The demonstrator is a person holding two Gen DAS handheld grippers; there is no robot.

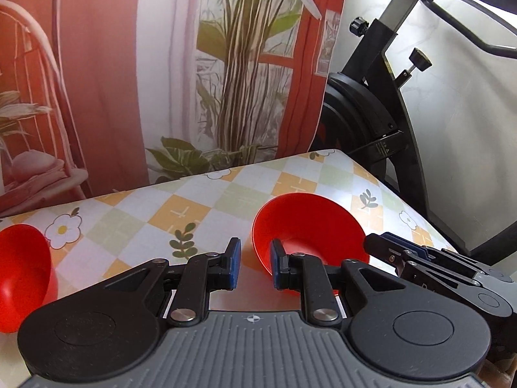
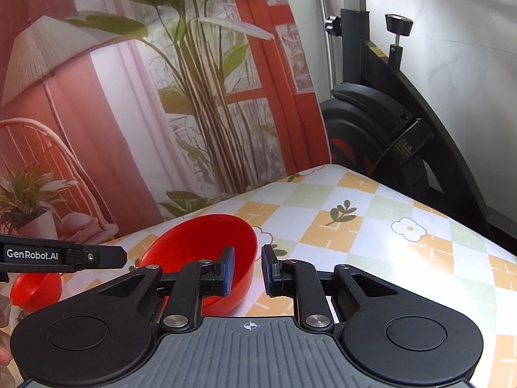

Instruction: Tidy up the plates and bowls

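Left gripper [image 1: 255,263], right gripper [image 2: 247,270]: fingers parted, holding nothing. Two red bowls [image 1: 307,226] [image 1: 22,268] empty on table [image 1: 194,207].

- The left gripper [image 1: 255,266] points forward and sits low. Its two fingers are apart, with a gap between the blue pads [image 1: 235,263]. Nothing is between them.
- The right gripper [image 2: 247,270] is just beside it, on its right. It points forward too. Its fingers are apart and hold nothing.
- The two grippers are side by side, close together.
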